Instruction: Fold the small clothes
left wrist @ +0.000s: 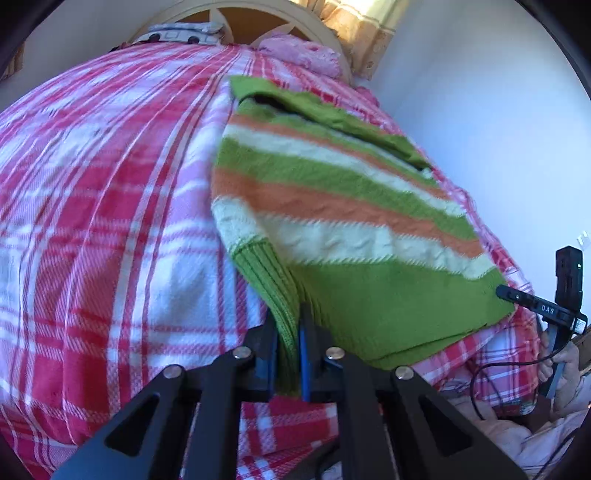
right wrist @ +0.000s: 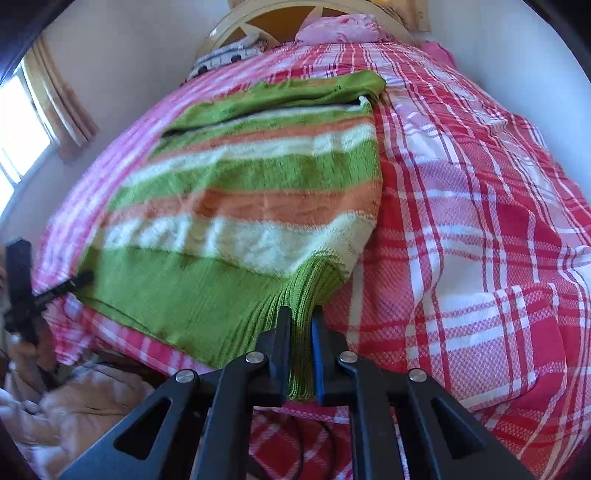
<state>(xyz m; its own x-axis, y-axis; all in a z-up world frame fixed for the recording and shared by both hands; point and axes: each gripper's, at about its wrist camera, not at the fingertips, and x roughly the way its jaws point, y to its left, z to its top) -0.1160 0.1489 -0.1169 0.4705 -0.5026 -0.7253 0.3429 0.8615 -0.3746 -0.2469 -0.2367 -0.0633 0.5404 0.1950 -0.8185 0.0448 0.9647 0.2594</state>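
Note:
A small knitted sweater (left wrist: 332, 206) with green, orange and cream stripes lies spread on a bed with a red and white plaid blanket (left wrist: 92, 184). My left gripper (left wrist: 290, 325) is shut on the sweater's green ribbed hem at its near left corner. My right gripper (right wrist: 301, 325) is shut on the ribbed hem at the sweater's (right wrist: 240, 192) near right corner. Each gripper also shows at the other view's edge: the right one (left wrist: 517, 295) and the left one (right wrist: 74, 280), both at the hem. The sweater's far part is folded over on itself.
The plaid blanket (right wrist: 480, 221) covers the whole bed. A pink pillow (left wrist: 306, 55) and a rounded headboard (right wrist: 280, 14) are at the far end. A white wall (left wrist: 480, 110) runs along one side, a curtained window (right wrist: 22, 129) along the other. Rumpled pale bedding (right wrist: 74, 398) lies below the bed's near edge.

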